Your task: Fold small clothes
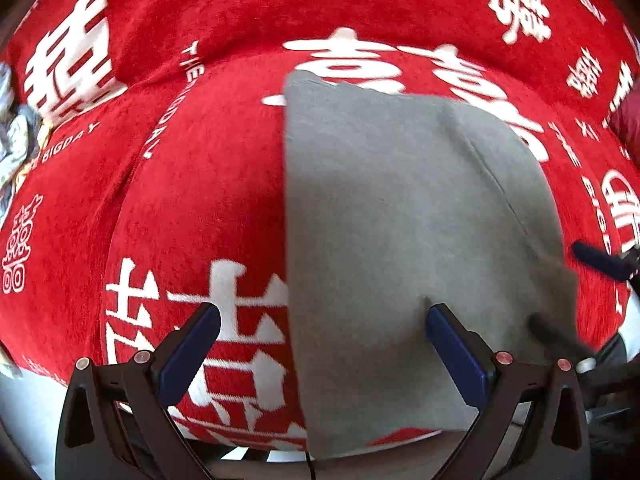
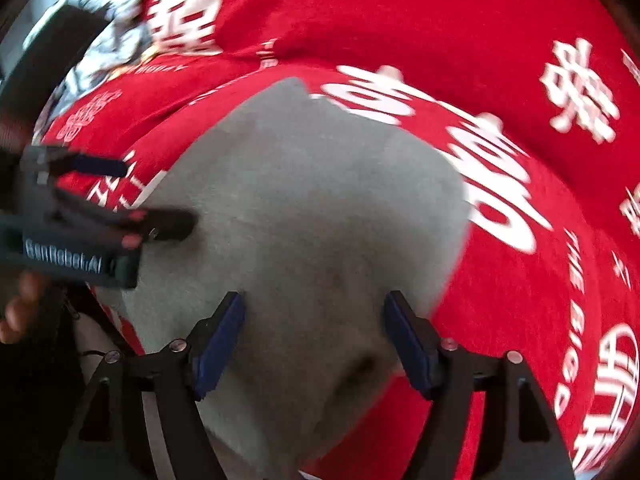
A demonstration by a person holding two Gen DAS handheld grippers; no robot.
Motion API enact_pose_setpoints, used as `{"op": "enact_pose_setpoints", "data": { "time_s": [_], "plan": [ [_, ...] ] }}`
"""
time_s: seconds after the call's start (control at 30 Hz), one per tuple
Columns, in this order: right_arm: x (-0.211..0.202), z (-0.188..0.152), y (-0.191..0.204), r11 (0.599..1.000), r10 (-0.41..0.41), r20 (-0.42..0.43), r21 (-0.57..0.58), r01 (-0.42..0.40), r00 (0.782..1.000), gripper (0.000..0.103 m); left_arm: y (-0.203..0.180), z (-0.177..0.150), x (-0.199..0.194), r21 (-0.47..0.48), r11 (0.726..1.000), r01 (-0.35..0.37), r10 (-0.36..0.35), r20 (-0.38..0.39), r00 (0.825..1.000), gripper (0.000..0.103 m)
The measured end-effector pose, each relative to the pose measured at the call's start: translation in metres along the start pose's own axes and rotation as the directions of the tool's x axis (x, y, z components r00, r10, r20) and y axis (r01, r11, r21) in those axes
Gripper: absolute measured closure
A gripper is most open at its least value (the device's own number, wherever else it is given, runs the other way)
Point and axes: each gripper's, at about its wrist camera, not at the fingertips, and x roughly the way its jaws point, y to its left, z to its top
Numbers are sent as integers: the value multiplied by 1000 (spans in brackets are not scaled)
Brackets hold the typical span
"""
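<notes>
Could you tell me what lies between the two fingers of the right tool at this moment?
Only the grey garment lies there, seen in the right wrist view: it spans the gap of the open right tool, resting on the red cover, with nothing else between.

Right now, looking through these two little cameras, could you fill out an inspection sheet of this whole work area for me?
Surface: red cover with white characters, soft and rumpled.
Job's things: grey garment lying on the cover, seemingly folded, straight edge on its left.
Clutter: pale patterned cloth bunched at the far left edge.
Tongs: left tongs open, straddling the garment's left edge; right tongs open above the garment, gripping nothing.
Cables: thin dark cord at the bottom of the left view.
Surroundings: nothing seen clearly.
</notes>
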Motion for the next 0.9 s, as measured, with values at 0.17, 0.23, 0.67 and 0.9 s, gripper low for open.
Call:
{"op": "enact_pose_setpoints", "data": {
  "time_s": [0.17, 0.23, 0.67, 0.9],
  "plan": [
    [-31, -7, -8, 998, -56, 12, 14, 56, 998, 27, -17, -7, -13, 34, 998, -59, 58, 29, 998, 0],
    [-36, -6, -9, 998, -66, 1, 17, 66, 998, 26, -21, -9, -19, 46, 996, -75, 73, 43, 996, 0],
    [-36, -2, 11, 996, -86, -52, -16, 85, 995, 26, -25, -16, -27, 40, 997, -69, 67, 43, 997, 0],
    [-32, -2, 8, 997, -81, -57, -2, 81, 995, 26, -27, -18, -24, 37, 996, -84, 82, 29, 996, 0]
  ]
}}
